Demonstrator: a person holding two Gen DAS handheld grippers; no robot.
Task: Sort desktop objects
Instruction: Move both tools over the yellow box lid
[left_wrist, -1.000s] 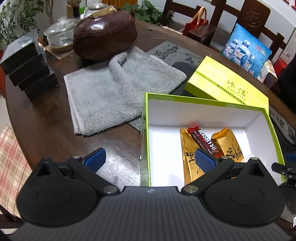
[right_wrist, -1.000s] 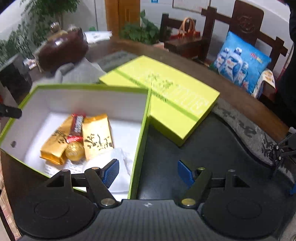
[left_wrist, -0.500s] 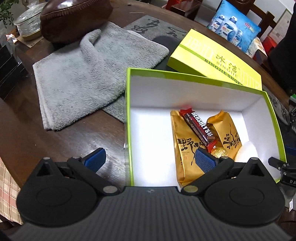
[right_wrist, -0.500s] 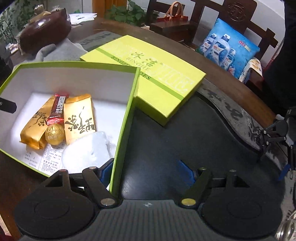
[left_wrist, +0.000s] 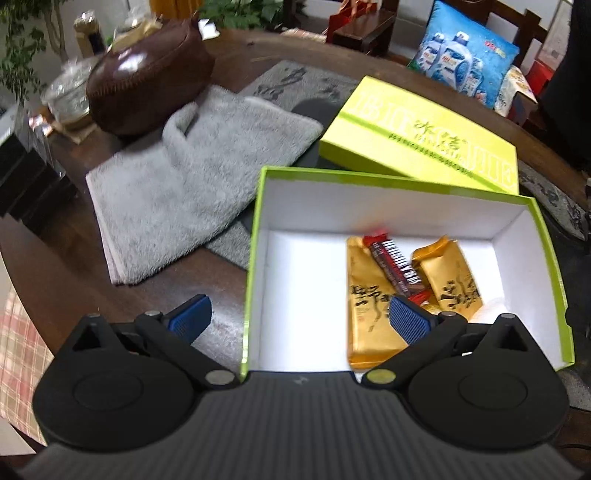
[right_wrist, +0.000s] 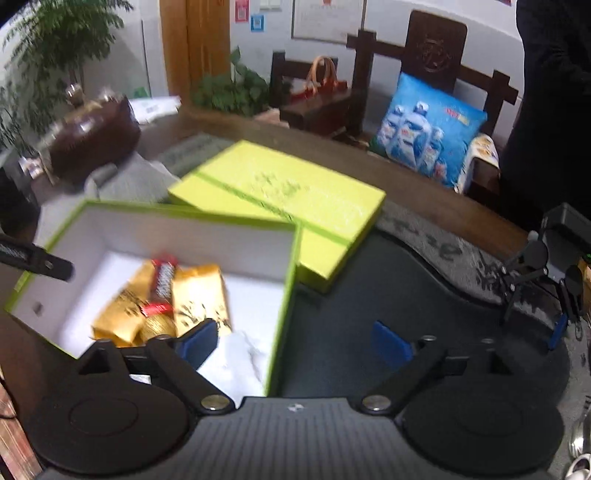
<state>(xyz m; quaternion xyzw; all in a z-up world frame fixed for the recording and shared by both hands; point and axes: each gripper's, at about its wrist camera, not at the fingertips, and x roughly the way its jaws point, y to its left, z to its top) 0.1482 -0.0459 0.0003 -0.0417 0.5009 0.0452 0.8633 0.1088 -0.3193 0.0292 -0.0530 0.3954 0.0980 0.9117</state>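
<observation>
An open green box (left_wrist: 255, 258) with a white inside holds two gold packets (left_wrist: 369, 314), a red chocolate bar (left_wrist: 397, 266), a gold foil ball (right_wrist: 157, 326) and a white wad (right_wrist: 236, 358). The box also shows in the right wrist view (right_wrist: 291, 280). Its green lid (left_wrist: 417, 136) lies behind it, also in the right wrist view (right_wrist: 280, 195). My left gripper (left_wrist: 299, 317) is open and empty, straddling the box's left wall. My right gripper (right_wrist: 295, 341) is open and empty, straddling the box's right wall.
A grey towel (left_wrist: 184, 177) lies left of the box on the round wooden table (left_wrist: 62, 280). A brown leather pouch (left_wrist: 147, 77) sits behind it. A dark mat (right_wrist: 369, 295) lies right of the box. A small tripod (right_wrist: 535, 273) stands at the right. Chairs and a blue cushion (right_wrist: 424, 129) are behind.
Both grippers have pulled back and tilted up, so the box looks farther and more of the room shows. Both stay open and empty; the box contents have not moved.
</observation>
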